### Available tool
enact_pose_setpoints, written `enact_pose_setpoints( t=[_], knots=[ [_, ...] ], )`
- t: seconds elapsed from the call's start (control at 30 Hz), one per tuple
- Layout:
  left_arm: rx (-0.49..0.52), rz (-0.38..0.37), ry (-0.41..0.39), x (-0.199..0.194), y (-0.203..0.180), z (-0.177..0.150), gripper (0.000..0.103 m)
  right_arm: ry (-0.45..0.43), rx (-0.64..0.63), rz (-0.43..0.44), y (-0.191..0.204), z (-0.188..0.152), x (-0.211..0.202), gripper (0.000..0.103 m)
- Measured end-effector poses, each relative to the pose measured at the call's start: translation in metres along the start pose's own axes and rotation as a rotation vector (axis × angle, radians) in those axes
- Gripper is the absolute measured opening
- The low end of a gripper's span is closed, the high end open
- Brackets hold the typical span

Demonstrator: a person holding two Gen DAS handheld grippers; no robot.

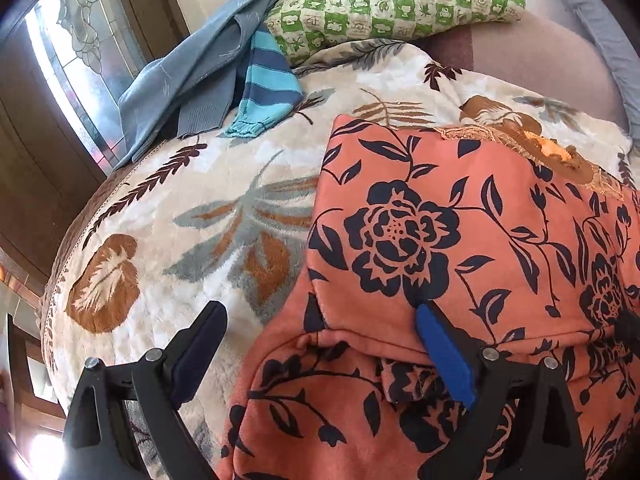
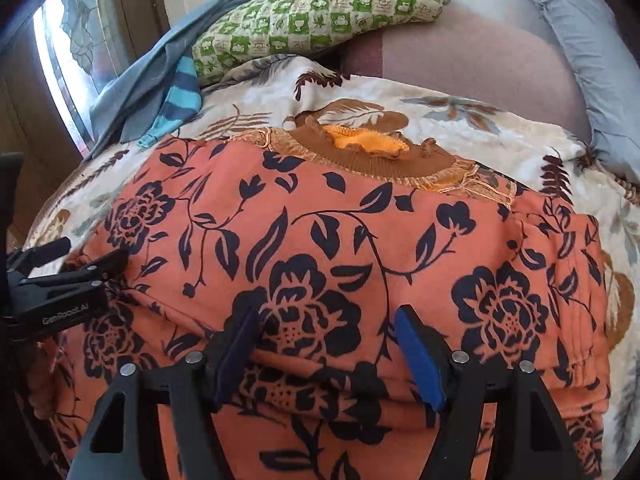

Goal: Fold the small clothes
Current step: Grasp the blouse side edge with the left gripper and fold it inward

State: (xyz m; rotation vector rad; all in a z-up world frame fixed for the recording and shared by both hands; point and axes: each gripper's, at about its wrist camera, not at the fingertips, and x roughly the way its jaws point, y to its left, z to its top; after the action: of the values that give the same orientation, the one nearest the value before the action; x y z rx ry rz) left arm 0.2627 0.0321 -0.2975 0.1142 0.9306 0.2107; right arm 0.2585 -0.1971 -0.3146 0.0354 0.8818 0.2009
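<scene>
An orange garment with a dark floral print lies on the bed, its brown ribbed collar at the far side; it also fills the right wrist view. A folded edge runs across its near part. My left gripper is open over the garment's near left corner, one finger over the blanket, the other over the cloth. My right gripper is open, just above the folded edge near the garment's middle. The left gripper also shows at the left of the right wrist view.
A cream blanket with leaf print covers the bed. At the back lie a green checked pillow, a blue-grey garment and a striped blue piece. A grey pillow is at the right. A window and wooden frame stand left.
</scene>
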Motion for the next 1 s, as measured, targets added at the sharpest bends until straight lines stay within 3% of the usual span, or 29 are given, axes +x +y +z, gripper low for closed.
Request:
enact_pose_setpoints(
  t=[0.1,0.2,0.3,0.5,0.7,0.87,0.97,1.0],
  knots=[
    [-0.042,-0.025,-0.031,-0.013,0.013,-0.005,0.096,-0.021,0.07,-0.053,-0.022,-0.023,-0.026,0.073],
    [-0.042,-0.039,-0.043,-0.022,0.022,-0.015,0.096,0.097,0.132,-0.153,-0.053,-0.049,-0.02,0.073],
    [0.001,-0.059,0.032,-0.009,0.02,-0.027,0.096,0.102,0.145,-0.133,-0.064,-0.057,-0.036,0.073],
    [-0.023,-0.037,-0.067,-0.041,0.047,-0.037,0.096,0.044,0.16,-0.117,-0.059,-0.062,-0.096,0.073],
    [-0.123,-0.055,-0.105,-0.074,0.093,-0.075,0.096,0.075,0.166,-0.14,-0.063,-0.09,-0.133,0.073],
    [-0.103,-0.032,-0.096,-0.084,0.108,-0.121,0.096,0.124,0.196,-0.128,-0.066,-0.118,-0.133,0.073],
    [-0.117,-0.103,-0.046,-0.082,0.109,-0.142,0.096,0.242,0.206,-0.114,-0.064,-0.139,-0.108,0.074],
    [-0.115,-0.124,-0.03,-0.081,0.107,-0.145,0.096,0.24,0.171,-0.134,-0.061,-0.144,-0.105,0.074]
  ],
)
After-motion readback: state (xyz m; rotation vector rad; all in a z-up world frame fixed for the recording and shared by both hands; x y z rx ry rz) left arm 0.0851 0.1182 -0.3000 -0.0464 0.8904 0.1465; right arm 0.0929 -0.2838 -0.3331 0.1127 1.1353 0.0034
